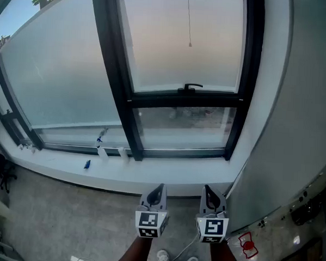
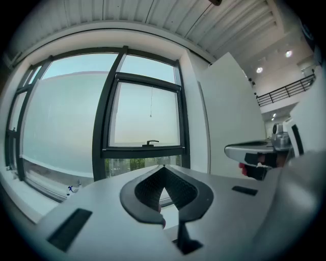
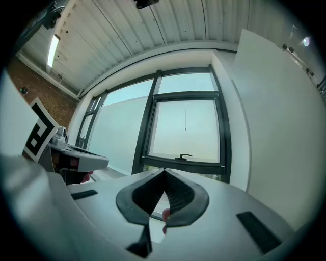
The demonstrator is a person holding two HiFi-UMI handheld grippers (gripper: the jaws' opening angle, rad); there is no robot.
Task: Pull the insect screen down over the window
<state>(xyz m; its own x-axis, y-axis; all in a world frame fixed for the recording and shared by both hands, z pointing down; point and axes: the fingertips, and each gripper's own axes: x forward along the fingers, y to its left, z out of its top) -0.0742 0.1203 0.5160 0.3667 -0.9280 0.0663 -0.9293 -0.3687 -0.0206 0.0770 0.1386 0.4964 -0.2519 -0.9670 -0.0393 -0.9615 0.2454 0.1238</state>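
head view: the left gripper (image 1: 159, 188) and right gripper (image 1: 210, 190) sit side by side at the bottom edge, both pointing up at the window (image 1: 183, 99). they are low, on the near side of the sill (image 1: 150, 173), and well apart from the glass. a thin cord (image 1: 189, 19) with a small bead at its end hangs in front of the upper pane, above the handle (image 1: 192, 87) and far above both grippers. the screen itself can't be made out.

left gripper view: the jaws are pressed together at the tips with nothing between them (image 2: 163, 167). the cord (image 2: 151, 102) hangs straight ahead and higher up, well beyond the tips, with the handle (image 2: 152, 143) below it. the right gripper (image 2: 257, 153) shows at the right, in front of the white wall (image 2: 229, 117).

right gripper view: these jaws are closed too, tip against tip and empty (image 3: 164, 171). the cord (image 3: 185, 114) hangs above and a little right of the tips, far off, over the handle (image 3: 185, 156). the left gripper (image 3: 76, 155) shows at the left.
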